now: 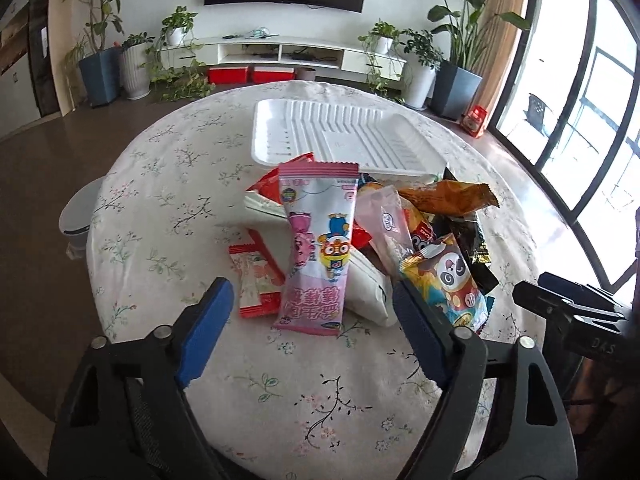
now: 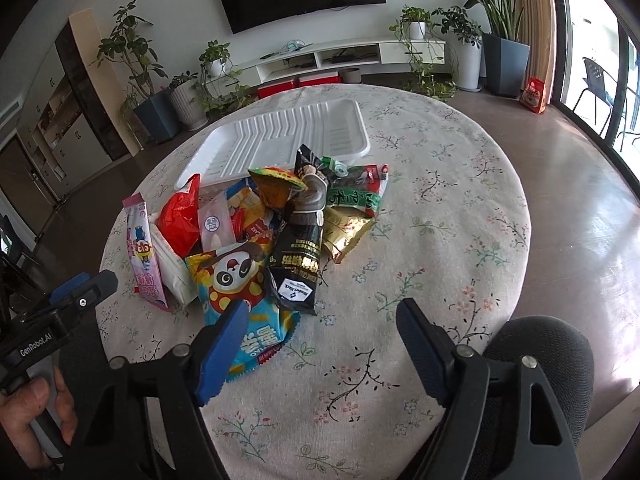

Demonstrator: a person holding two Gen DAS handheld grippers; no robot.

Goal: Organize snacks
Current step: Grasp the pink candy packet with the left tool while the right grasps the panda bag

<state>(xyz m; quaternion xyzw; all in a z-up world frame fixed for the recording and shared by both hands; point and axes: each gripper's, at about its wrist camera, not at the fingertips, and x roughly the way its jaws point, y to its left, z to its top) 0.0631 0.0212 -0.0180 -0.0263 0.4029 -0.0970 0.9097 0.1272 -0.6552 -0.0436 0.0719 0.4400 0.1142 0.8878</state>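
Observation:
A pile of snack packets lies mid-table before a white ribbed tray. On its left side a pink cartoon packet leans over a white pack. A panda packet and a black packet face the near side. My left gripper is open, its blue pads either side of the pink packet's near end without pressing it. My right gripper is open over the cloth, its left pad in front of the panda packet. Each gripper shows at the other view's edge.
The round table wears a floral cloth. A green packet and a gold one lie at the pile's right. A white stool stands left of the table, a black padded chair back at near right. A hand grips the left handle.

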